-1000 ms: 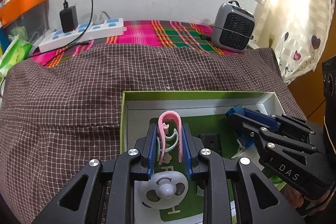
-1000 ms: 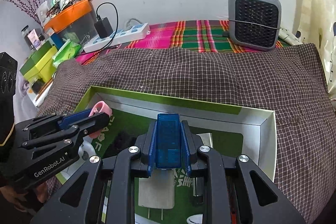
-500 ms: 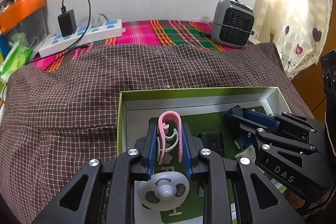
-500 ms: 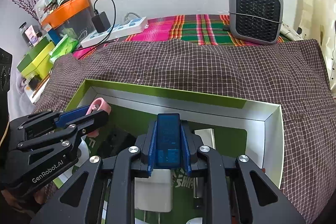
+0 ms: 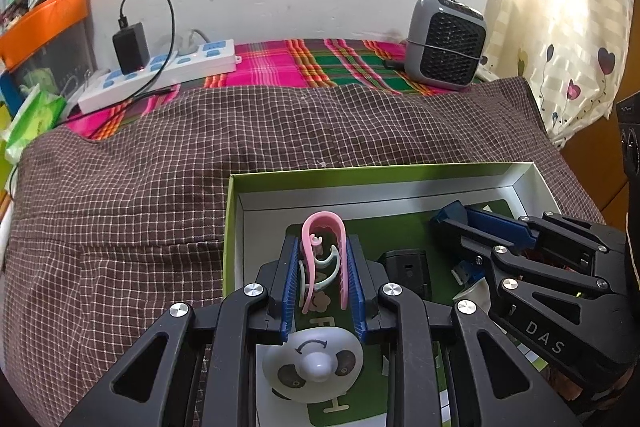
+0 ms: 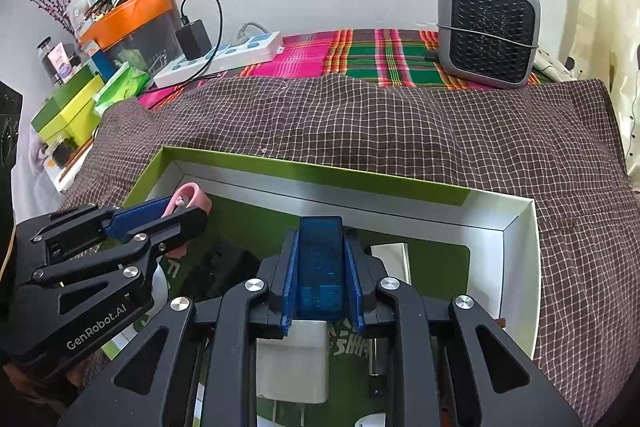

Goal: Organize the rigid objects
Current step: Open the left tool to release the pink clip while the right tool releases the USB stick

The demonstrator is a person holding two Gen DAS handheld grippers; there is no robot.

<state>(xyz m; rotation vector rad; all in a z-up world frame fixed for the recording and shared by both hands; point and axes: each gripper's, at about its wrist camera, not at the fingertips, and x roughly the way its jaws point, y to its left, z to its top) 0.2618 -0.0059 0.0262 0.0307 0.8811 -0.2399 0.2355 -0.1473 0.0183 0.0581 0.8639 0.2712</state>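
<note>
While heater (image 5: 446, 45) stands behind, box (image 5: 400, 173) holds charger (image 5: 408, 271).

Both cameras sat just behind a tool and looked forward and down along its two fingers. The left wrist view looked past the left tool (image 5: 323, 279) at the bottom middle of the frame, very close to the green box (image 5: 360, 174). The right tool (image 5: 460, 227) poked in from the lower right. The right wrist view looked past the right tool (image 6: 320, 275) at the bottom middle, and the left tool (image 6: 176, 215) came in from the lower left. Both views shared the box, the checked cloth (image 6: 400, 131) in the middle, and, far off at the top, the grey heater (image 5: 446, 43) and the white power strip (image 6: 224, 57) by the wall.
</note>
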